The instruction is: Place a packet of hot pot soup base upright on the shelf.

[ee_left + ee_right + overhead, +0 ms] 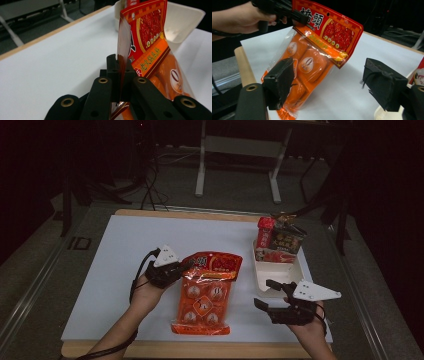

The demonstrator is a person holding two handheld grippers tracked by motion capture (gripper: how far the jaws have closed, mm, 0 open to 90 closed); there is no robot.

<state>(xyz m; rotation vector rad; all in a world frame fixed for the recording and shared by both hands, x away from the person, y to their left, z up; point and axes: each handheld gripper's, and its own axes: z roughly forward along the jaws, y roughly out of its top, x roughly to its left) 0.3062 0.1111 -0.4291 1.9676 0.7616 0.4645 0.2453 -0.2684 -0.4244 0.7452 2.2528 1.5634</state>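
Note:
An orange and red snack bag (pixel 204 295) holds several round wrapped pieces. It is lifted at its top left corner while its bottom end rests on the white table top (pixel 120 265). My left gripper (pixel 186 265) is shut on that top corner. In the left gripper view the black jaws (pixel 120 63) pinch the bag's (pixel 150 45) red header edge. To the bag's right, my right gripper (pixel 263 293) stands open with nothing between its pads. In the right gripper view the bag (pixel 312 57) hangs just beyond the wide-apart jaws of my right gripper (pixel 329 80), and the left gripper (pixel 284 11) grips its top.
A white tray (pixel 295 270) stands at the right of the table, just beyond my right gripper, with red and dark food packets (pixel 280 240) upright at its far end. The tray (pixel 185 22) also sits behind the bag in the left gripper view. A wooden edge (pixel 190 349) borders the table.

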